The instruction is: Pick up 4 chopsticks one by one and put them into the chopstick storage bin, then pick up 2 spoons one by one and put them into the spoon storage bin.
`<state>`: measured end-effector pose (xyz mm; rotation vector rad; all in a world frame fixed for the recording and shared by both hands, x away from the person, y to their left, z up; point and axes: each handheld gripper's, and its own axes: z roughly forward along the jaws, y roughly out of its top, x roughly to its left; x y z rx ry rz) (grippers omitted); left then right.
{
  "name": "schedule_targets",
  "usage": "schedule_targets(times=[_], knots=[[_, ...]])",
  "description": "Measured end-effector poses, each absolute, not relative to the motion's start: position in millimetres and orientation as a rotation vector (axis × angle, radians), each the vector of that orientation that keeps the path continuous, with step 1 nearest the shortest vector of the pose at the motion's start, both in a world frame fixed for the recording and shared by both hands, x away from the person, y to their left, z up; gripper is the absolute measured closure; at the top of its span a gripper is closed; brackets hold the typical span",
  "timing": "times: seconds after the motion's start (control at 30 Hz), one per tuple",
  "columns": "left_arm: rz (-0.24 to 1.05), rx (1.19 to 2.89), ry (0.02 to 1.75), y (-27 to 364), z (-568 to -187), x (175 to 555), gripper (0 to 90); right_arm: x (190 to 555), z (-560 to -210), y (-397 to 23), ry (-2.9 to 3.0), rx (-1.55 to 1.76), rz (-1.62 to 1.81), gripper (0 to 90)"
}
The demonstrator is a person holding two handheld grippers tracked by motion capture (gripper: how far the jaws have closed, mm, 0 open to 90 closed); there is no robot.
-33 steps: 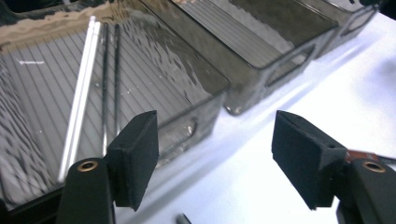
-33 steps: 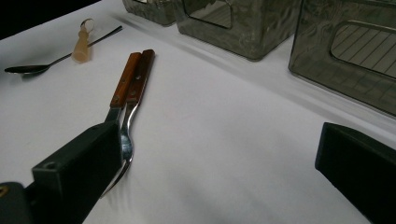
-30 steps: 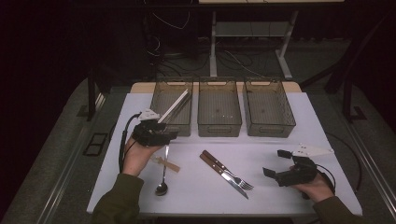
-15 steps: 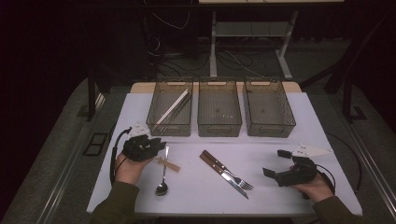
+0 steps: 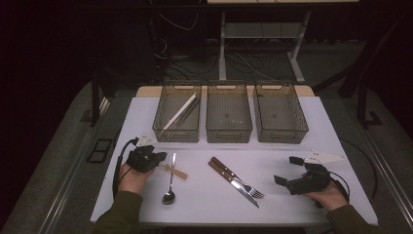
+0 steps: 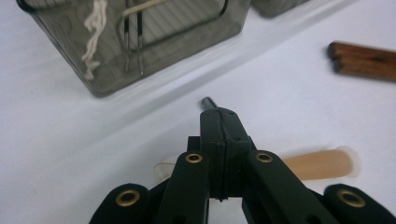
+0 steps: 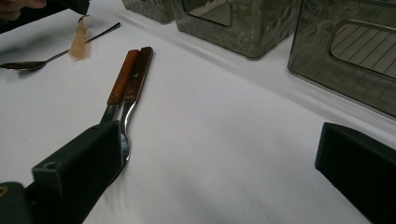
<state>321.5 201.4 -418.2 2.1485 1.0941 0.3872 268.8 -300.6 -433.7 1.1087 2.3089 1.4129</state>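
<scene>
On the white bench [image 5: 292, 126], three smoky clear plastic bins [image 5: 229, 111] stood in a far row. The left hand-held gripper [image 6: 219, 122], its jaws just closed, was clamped on the thin metal spoon handle [image 6: 207, 101] beside the beige scoop [image 6: 322, 163] at near left. The right hand-held gripper [image 7: 219, 158] rested with jaws apart at near right.

Three bins stand side by side along the far edge of the counter [image 5: 316, 126], with only narrow gaps between them. In front of them a bare strip runs across. Nearer, the spoon [image 5: 170, 181] and pale stick [image 5: 174, 170] lie crossed beside the left gripper [image 5: 157, 158], the knife and fork [image 5: 237, 182] lie mid-counter, and open surface separates them from the right gripper [image 5: 285, 171].
</scene>
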Motion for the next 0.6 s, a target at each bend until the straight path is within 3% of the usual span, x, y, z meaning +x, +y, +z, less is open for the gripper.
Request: schedule_targets(times=[0.6], knots=[[0.348, 2.23, 1.12, 204.8, -427.5, 313.8, 89.4, 269.4, -433.5, -300.2, 2.308, 1.103, 1.413, 0.8]])
